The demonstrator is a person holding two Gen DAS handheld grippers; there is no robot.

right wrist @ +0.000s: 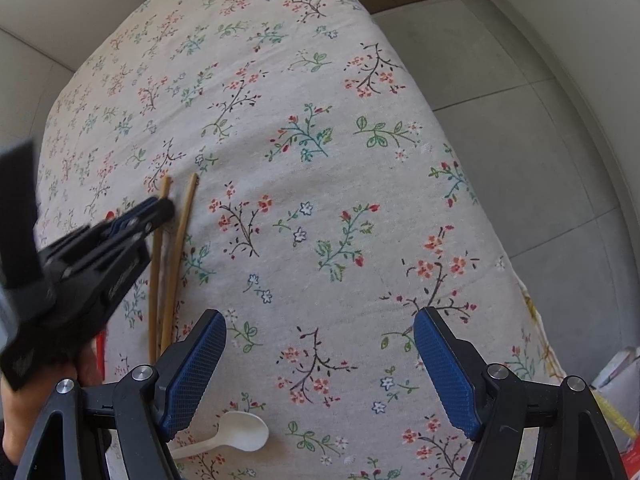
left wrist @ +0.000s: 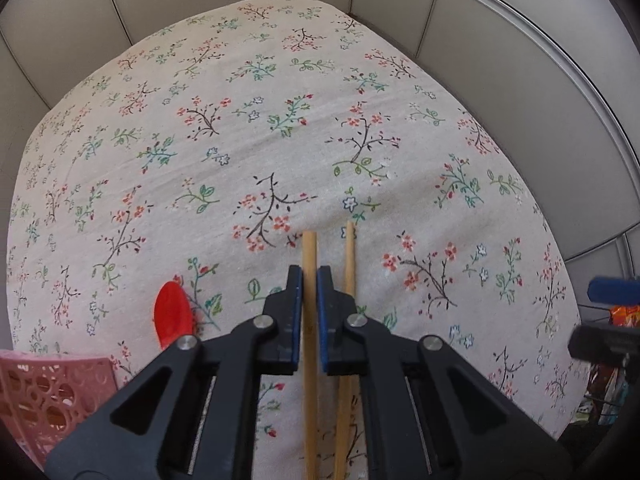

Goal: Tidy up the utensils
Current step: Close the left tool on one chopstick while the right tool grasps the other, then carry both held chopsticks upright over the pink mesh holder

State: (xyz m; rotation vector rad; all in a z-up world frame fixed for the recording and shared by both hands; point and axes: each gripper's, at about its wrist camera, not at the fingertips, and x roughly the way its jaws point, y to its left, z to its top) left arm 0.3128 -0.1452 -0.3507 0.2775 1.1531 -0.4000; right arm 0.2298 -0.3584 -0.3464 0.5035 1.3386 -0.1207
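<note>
Two wooden chopsticks lie side by side on the floral tablecloth. My left gripper (left wrist: 309, 280) has its blue pads closed around the left chopstick (left wrist: 309, 252); the other chopstick (left wrist: 349, 256) lies just right of the jaws. In the right wrist view the left gripper (right wrist: 160, 208) sits over the left chopstick (right wrist: 154, 280), with the second chopstick (right wrist: 180, 248) beside it. A red spoon (left wrist: 173, 314) lies left of my left gripper. A white plastic spoon (right wrist: 236, 434) lies below my right gripper (right wrist: 320, 364), which is open and empty above the cloth.
A pink perforated basket (left wrist: 48, 396) stands at the table's near left corner. The floral tablecloth (left wrist: 280, 140) covers the table; grey tiled floor (right wrist: 520, 140) lies beyond its right edge. Bags and clutter (right wrist: 616, 384) sit by the near right edge.
</note>
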